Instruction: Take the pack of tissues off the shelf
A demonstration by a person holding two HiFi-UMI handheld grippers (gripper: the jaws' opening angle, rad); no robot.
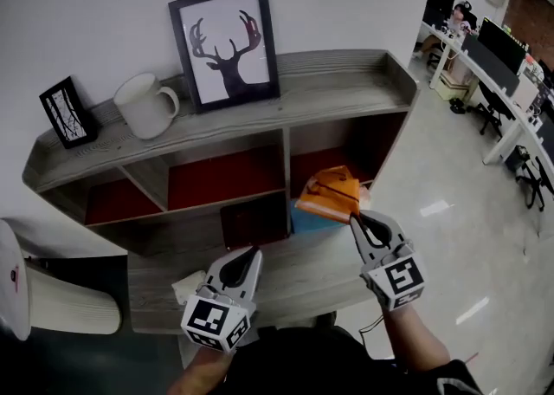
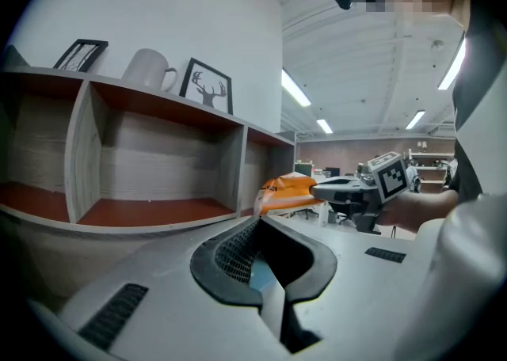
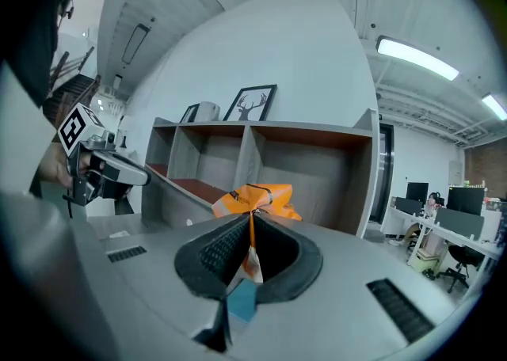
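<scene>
Just outside the shelf's right-hand compartment, one orange pack of tissues hangs pinched by its edge in the closed right claw, the left claw shut and empty nearby, while one mug and two framed pictures, a deer print and a small frame, stand on top.

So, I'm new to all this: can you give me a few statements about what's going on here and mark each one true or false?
1. The right gripper pinches the orange pack of tissues. True.
2. The left gripper holds the white mug. False: its jaws are shut on nothing, and the mug stands on top of the shelf.
3. The deer picture stands on top of the shelf. True.
4. The pack of tissues lies flat in a shelf compartment. False: it hangs from the right gripper, out in front of the shelf.
</scene>
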